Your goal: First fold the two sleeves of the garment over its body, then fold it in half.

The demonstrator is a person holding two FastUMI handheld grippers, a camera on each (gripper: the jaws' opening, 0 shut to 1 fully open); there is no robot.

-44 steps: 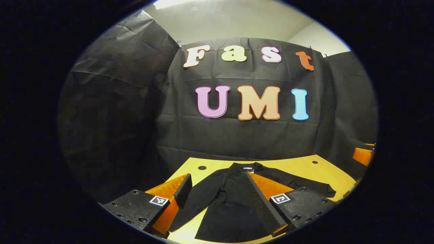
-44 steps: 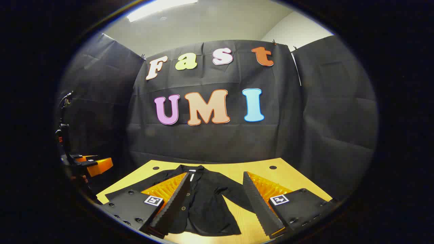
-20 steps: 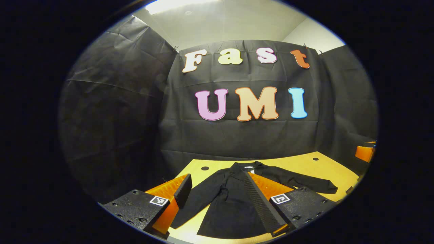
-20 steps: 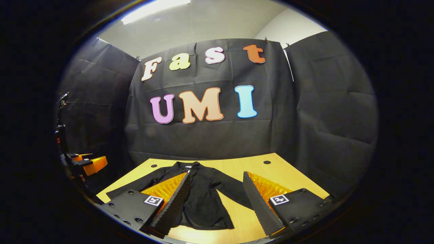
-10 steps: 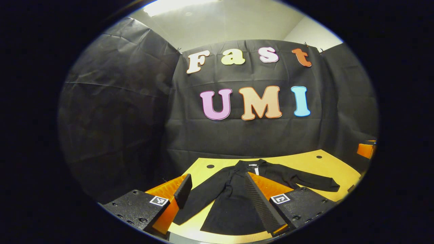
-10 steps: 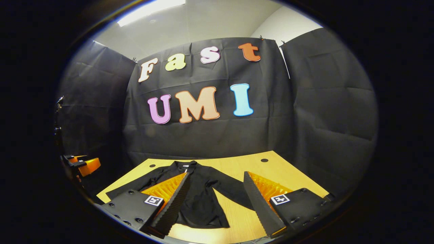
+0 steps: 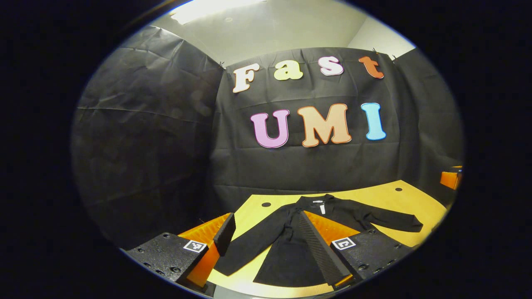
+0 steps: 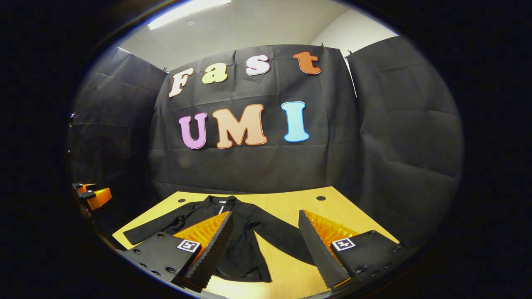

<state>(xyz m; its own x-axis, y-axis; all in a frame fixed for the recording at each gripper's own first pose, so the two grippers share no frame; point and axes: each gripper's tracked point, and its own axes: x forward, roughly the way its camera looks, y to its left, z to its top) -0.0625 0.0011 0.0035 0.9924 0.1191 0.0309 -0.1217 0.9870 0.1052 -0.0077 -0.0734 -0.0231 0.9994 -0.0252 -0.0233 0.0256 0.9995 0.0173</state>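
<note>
step: we judged sleeve folds not started | jacket (image 7: 291, 245) flat ahead on table (image 8: 291, 203) | left gripper (image 7: 266, 245) spread, right gripper (image 8: 264, 245) spread, both empty | next: we'd pinch a sleeve cuff

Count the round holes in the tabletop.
2. Both sit near the far edge of the yellow table: one hole off the black jacket's left shoulder, the other hole off its right. The jacket may hide more.
</note>
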